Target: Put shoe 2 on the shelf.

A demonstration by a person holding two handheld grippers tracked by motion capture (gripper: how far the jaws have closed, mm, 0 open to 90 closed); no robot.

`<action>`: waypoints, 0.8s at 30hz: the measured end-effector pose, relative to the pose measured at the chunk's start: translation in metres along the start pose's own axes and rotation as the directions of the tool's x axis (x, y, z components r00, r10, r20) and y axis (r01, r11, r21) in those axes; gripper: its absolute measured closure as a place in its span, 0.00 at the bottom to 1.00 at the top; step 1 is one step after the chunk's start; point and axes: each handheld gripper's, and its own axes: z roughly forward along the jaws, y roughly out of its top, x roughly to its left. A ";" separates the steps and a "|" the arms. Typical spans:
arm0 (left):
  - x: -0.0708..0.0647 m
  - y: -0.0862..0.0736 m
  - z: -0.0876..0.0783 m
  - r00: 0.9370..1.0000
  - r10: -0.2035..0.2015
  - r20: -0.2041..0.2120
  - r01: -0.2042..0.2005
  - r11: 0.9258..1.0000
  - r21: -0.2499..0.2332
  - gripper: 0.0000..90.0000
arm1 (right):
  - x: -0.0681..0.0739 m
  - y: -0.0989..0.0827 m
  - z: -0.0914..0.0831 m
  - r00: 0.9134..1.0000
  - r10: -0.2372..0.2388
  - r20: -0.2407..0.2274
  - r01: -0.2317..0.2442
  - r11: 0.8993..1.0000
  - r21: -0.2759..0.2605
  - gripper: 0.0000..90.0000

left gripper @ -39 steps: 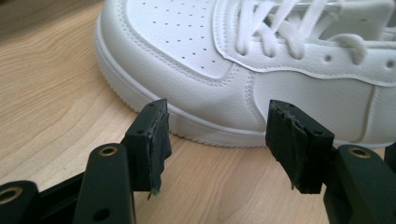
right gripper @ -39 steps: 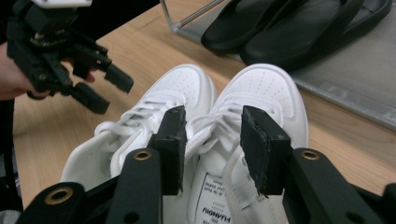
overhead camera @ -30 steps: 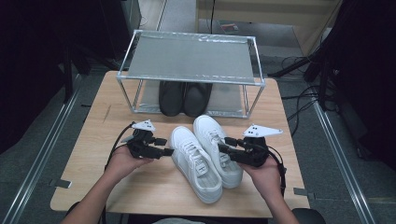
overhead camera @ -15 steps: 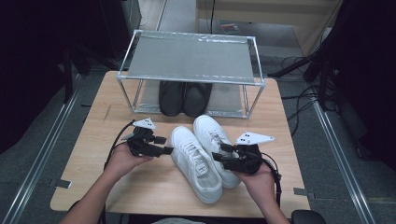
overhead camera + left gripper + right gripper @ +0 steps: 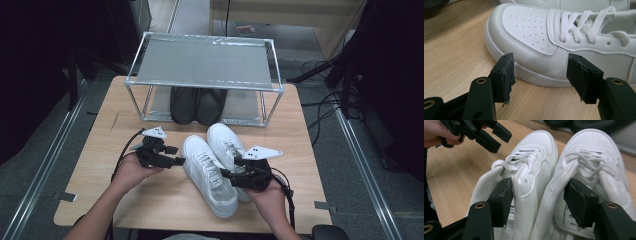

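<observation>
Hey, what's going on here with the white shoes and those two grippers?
A person at a wooden table works on a pair of white sneakers with a gripper in each hand. The right gripper has just been opening, one jaw inside each sneaker, spanning the two adjoining collars. The left gripper is open beside the toe of one sneaker, apart from it. Behind stands a metal shoe rack with black shoes on its lower level.

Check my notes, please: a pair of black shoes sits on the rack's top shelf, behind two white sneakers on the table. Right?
Not quite. The black shoes sit on the rack's bottom shelf, under the bare top one, as the high view shows. The white sneakers do lie on the table.
</observation>
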 end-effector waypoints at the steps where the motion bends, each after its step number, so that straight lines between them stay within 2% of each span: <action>1: 0.000 0.000 0.000 1.000 0.000 0.000 0.000 1.000 -0.001 0.44 | 0.001 -0.001 0.002 1.000 0.007 0.000 -0.007 1.000 0.000 0.46; 3: 0.000 0.000 0.000 1.000 0.000 0.000 0.000 1.000 0.000 0.44 | 0.004 -0.001 0.006 1.000 -0.014 0.023 0.014 1.000 -0.006 0.47; 8: 0.000 0.000 0.001 1.000 0.003 -0.001 -0.003 1.000 0.007 0.44 | 0.002 -0.002 0.005 1.000 0.000 0.012 0.000 1.000 -0.012 0.48; 11: -0.001 0.001 0.001 1.000 0.008 0.002 -0.008 1.000 0.005 0.44 | 0.005 -0.003 0.007 0.999 -0.014 0.032 0.014 1.000 -0.013 0.50; 15: -0.002 0.001 0.002 1.000 0.013 0.002 -0.013 1.000 0.006 0.44 | 0.004 -0.003 0.007 0.999 -0.015 0.029 0.016 1.000 -0.018 0.51; 18: 0.000 0.000 0.000 1.000 0.005 -0.001 -0.005 1.000 0.005 0.44 | 0.006 -0.003 0.007 0.999 -0.004 0.036 0.004 1.000 -0.014 0.50; 22: 0.000 0.000 0.000 1.000 0.005 0.001 -0.005 1.000 0.003 0.44 | 0.008 -0.004 0.007 0.999 -0.012 0.049 0.013 1.000 -0.012 0.49; 24: 0.000 0.000 0.001 1.000 0.008 0.002 -0.008 1.000 0.007 0.44 | 0.007 -0.004 0.008 0.999 -0.009 0.040 0.008 1.000 0.010 0.51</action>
